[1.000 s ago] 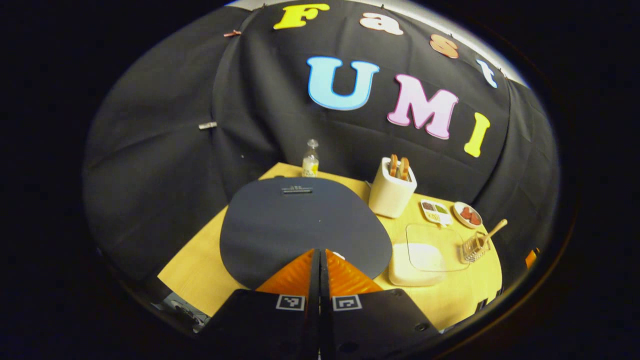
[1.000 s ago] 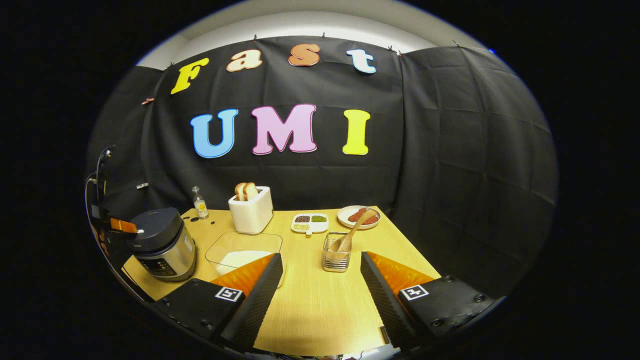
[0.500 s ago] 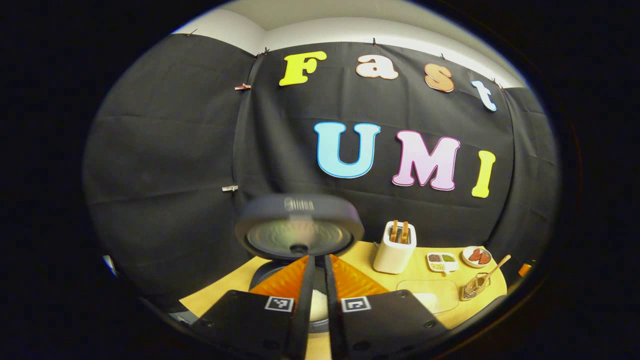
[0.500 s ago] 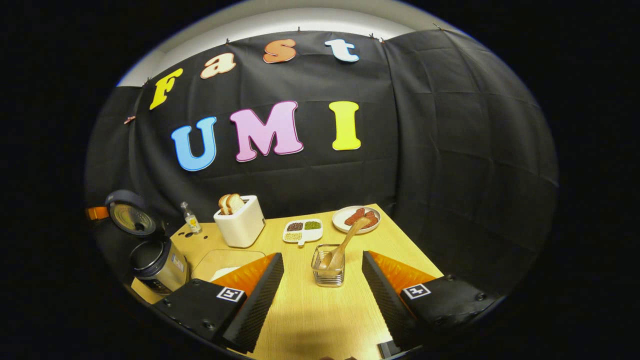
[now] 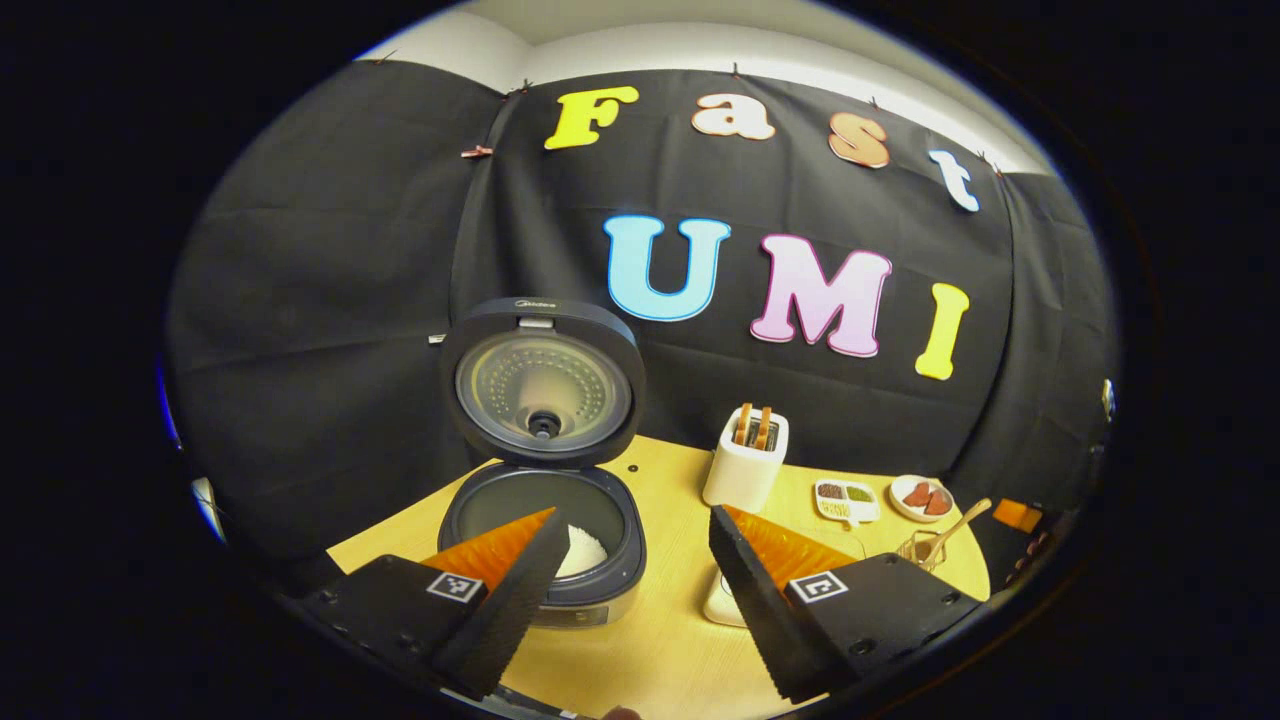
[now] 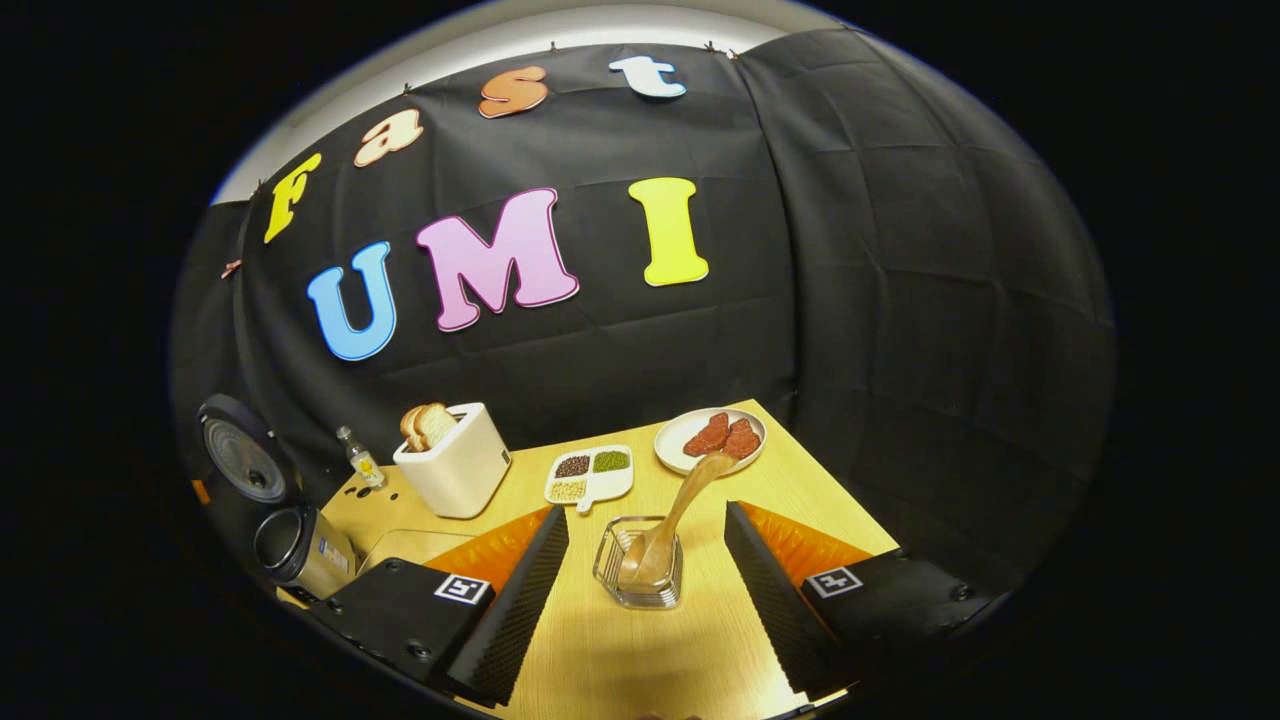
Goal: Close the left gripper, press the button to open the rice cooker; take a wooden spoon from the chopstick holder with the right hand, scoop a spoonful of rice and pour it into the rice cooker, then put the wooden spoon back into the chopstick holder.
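Pale wooden tabletop (image 6: 640, 640), black cloth behind. Since a second ago the dark grey rice cooker (image 5: 545, 535) has gone from shut to open: its round lid (image 5: 543, 380) stands upright, so the button step is judged done. The left gripper (image 5: 625, 580), then closed, now has its jaws spread wide, holding nothing. The right gripper (image 6: 645, 590), wide apart and empty, has neared the clear chopstick holder (image 6: 640, 575). Count: one wooden spoon (image 6: 675, 510) inside it, one white toaster (image 6: 455, 465), one plate (image 6: 710, 440).
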The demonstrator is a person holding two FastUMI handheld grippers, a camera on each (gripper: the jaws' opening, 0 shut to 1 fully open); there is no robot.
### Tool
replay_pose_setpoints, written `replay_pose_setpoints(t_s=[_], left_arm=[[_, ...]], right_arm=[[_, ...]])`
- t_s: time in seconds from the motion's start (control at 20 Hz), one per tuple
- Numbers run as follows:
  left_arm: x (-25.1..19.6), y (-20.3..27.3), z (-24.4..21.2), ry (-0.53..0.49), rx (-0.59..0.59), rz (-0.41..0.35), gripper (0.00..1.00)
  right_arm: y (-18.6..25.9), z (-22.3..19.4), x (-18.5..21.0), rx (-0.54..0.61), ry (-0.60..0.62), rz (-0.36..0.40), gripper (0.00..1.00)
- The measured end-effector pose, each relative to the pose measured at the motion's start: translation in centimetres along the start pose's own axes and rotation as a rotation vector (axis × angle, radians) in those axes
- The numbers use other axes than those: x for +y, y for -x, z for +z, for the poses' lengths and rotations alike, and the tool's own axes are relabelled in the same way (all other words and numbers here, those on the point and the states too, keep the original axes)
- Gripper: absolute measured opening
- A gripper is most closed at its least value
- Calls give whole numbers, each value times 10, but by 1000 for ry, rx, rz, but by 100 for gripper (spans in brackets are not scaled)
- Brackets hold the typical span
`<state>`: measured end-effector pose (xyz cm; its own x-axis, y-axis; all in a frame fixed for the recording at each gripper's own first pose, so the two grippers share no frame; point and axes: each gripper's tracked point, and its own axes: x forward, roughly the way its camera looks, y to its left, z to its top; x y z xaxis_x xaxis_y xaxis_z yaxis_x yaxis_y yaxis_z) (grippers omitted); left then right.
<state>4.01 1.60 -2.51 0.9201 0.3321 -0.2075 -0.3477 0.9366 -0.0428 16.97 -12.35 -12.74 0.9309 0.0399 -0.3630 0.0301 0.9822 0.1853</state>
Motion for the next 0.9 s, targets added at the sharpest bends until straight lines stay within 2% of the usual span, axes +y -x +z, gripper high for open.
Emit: replay_pose_setpoints(t_s=[0.3, 0.5, 0.8, 0.9], left_arm=[[-37, 16, -43, -52, 84, 9, 95], [-44, 24, -65, -72, 140, 50, 95], [-42, 26, -81, -14, 186, 111, 95], [-45, 27, -81, 0, 185, 106, 95]], right_arm=[[-58, -8, -24, 61, -107, -45, 99], [-94, -21, -38, 115, -198, -77, 99], [-134, -41, -38, 189, -283, -87, 98], [-141, -51, -33, 222, -303, -76, 96]])
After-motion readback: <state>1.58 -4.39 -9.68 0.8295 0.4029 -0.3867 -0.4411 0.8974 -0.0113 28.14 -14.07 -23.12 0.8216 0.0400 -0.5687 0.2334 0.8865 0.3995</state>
